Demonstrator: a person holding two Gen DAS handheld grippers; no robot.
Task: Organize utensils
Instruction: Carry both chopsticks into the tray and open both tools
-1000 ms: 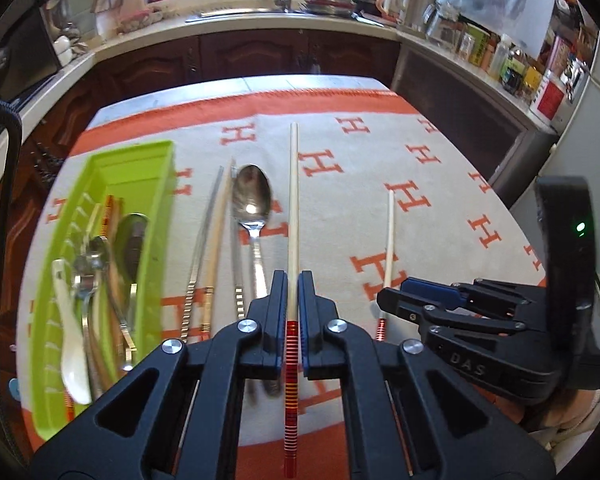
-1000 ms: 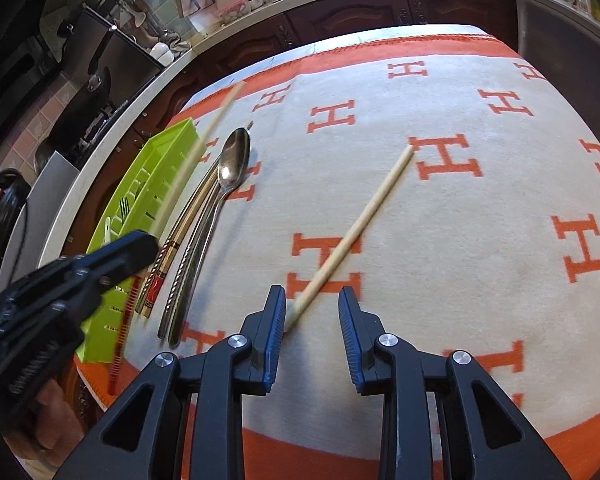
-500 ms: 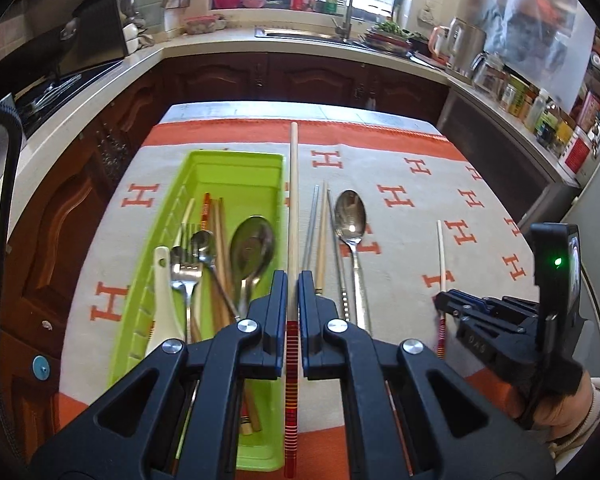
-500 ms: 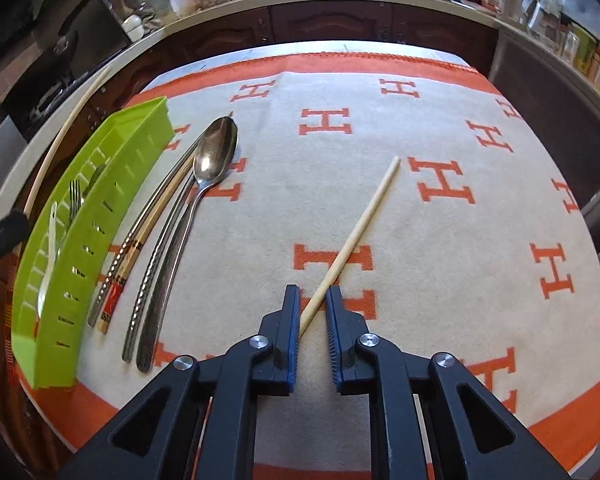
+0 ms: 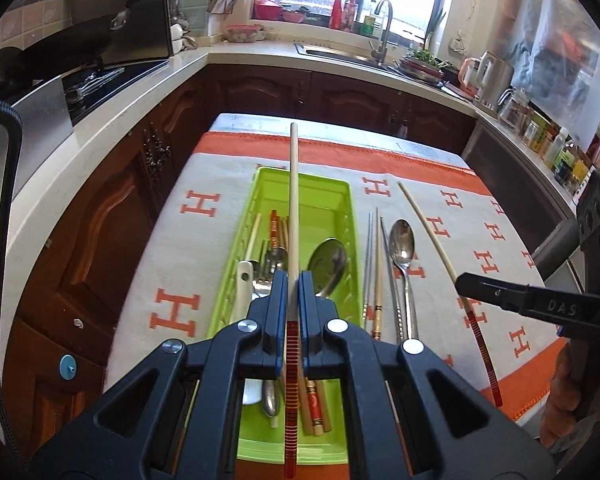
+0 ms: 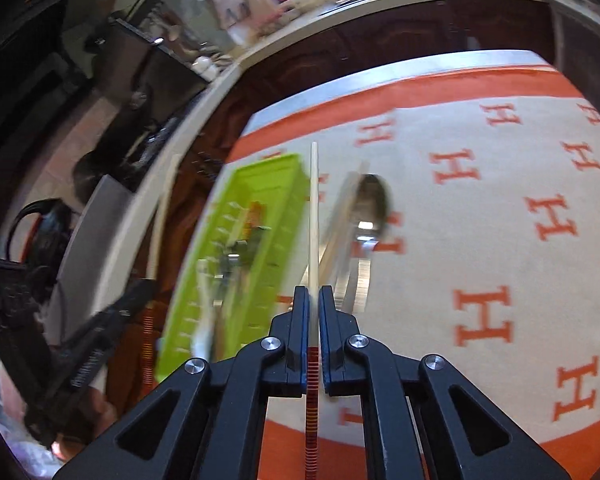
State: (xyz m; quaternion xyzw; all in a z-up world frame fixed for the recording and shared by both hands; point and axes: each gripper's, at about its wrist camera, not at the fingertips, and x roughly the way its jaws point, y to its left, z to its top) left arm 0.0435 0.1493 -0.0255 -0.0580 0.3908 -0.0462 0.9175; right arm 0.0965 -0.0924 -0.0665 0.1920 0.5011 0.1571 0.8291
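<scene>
Left claw: the left claw is clenching a pale wooden chopstick near its red-striped end, and is carrying it lengthwise above the green tray.
Right claw: the right claw is closing its jaws on a second chopstick of the same kind; the pads are pressing its shaft just above the red-striped end, and the stick is hanging in the air to the right of the tray.
Green tray: it is sitting on the surface near the left edge of the cloth, its long side running away from the left wrist camera.
Inside the tray: a large metal spoon, a white ceramic spoon, a fork and several chopsticks are lying together lengthwise.
Right of the tray: a pair of metal chopsticks, one wooden chopstick and a steel spoon are lying on the cloth just beside the tray wall, parallel to it.
Cloth: a cream cloth with orange H marks and an orange border is covering the surface.
Person: a hand is gripping the right claw's handle, well to the right of the tray.
Right wrist view: this view is smeared, so the tray's contents are probably the same utensils, though they are not readable there.
</scene>
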